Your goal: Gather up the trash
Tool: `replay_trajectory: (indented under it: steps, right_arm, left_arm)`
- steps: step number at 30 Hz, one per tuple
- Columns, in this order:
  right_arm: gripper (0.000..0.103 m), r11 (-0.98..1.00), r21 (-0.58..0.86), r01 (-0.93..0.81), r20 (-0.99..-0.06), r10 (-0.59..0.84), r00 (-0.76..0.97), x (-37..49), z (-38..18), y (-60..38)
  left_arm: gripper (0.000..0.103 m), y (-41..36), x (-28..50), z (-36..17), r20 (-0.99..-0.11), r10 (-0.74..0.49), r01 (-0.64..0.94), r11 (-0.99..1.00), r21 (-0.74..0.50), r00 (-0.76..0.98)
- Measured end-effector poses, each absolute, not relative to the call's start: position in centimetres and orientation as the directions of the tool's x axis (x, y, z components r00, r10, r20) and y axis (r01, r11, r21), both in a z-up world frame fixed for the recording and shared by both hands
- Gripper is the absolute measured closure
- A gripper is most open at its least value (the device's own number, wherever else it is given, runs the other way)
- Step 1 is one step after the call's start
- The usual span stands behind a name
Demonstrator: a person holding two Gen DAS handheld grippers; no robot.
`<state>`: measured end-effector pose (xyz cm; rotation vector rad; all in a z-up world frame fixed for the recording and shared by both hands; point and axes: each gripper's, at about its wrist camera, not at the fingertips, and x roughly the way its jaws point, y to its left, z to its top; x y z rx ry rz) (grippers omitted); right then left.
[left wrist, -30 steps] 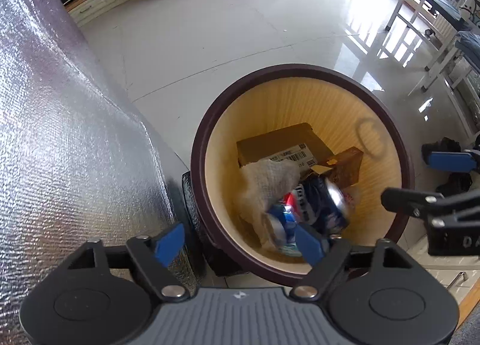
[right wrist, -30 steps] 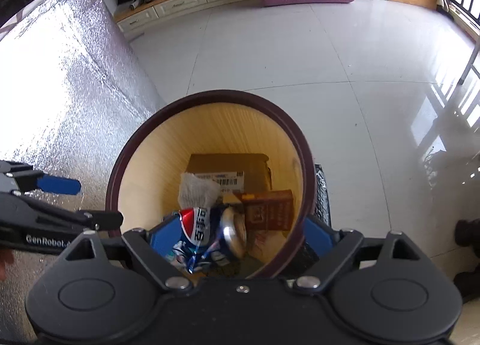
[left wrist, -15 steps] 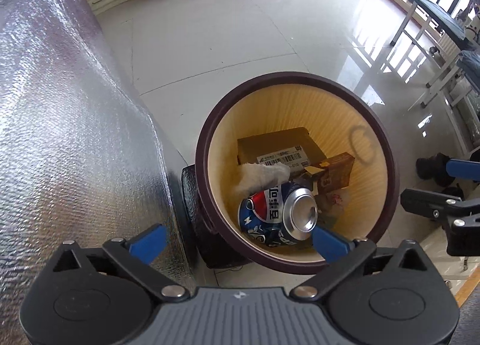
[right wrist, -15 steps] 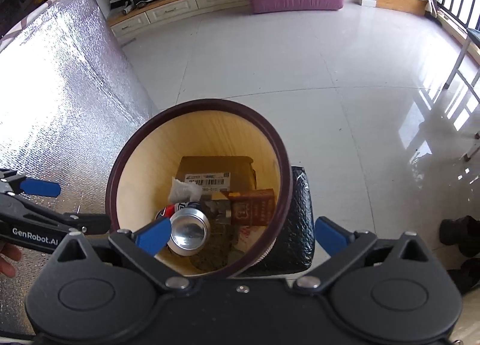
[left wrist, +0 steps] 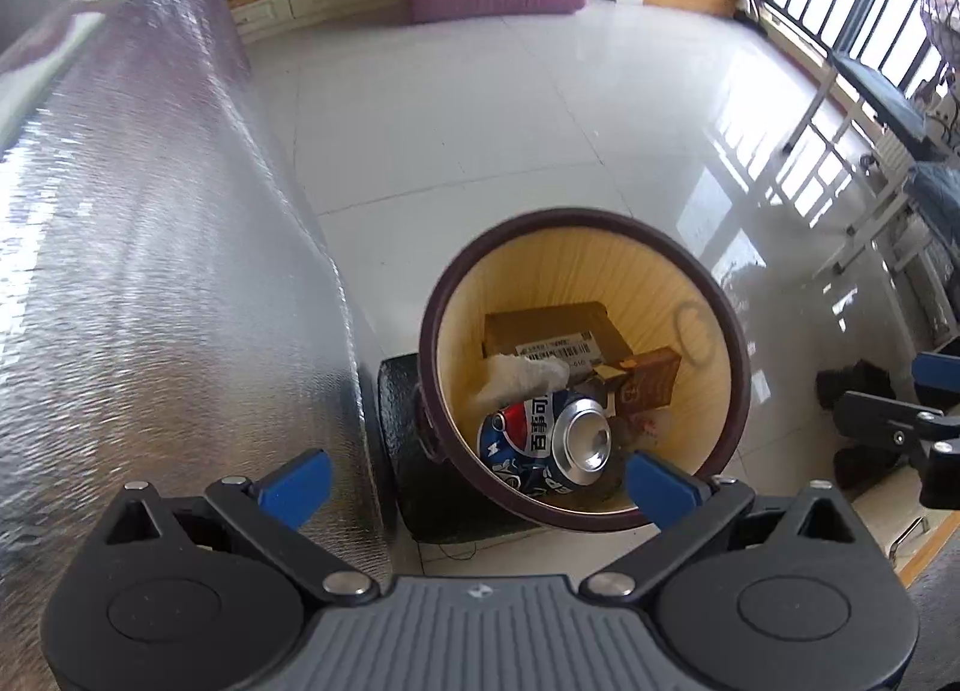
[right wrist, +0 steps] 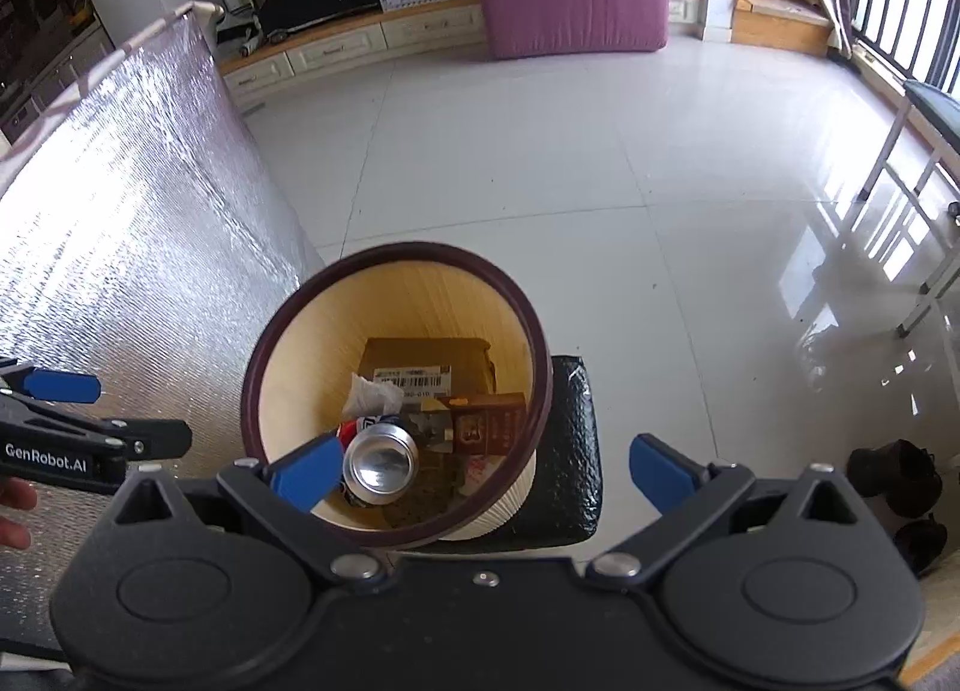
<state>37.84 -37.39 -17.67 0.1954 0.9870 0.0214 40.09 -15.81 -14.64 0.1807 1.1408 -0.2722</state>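
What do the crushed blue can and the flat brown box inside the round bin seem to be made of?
Crushed blue can: probably aluminium, given its shiny bare silver end and dented printed wall. Flat brown box: apparently cardboard, matte brown with a white barcode label stuck on.

left wrist: above, looking down | right wrist: same | shared: bin
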Motion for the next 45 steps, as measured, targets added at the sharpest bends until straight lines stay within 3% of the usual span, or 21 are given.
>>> replay_trajectory:
  steps: [29,45]
  right_arm:
    - [0.0,0.991,0.13,0.014,-0.666,0.076,0.742,24.7,-3.0,-34.9]
    - [0.0,0.992,0.123,0.015,-0.575,0.059,0.816,17.4,-1.7,-31.9]
  left_arm:
    - [0.0,-9.9,25.9,-0.1,-0.727,-0.19,0.219,0.974,-0.056,0.66]
    - [0.0,-7.3,17.8,0.3,-0.63,-0.146,0.166,0.986,-0.028,0.763]
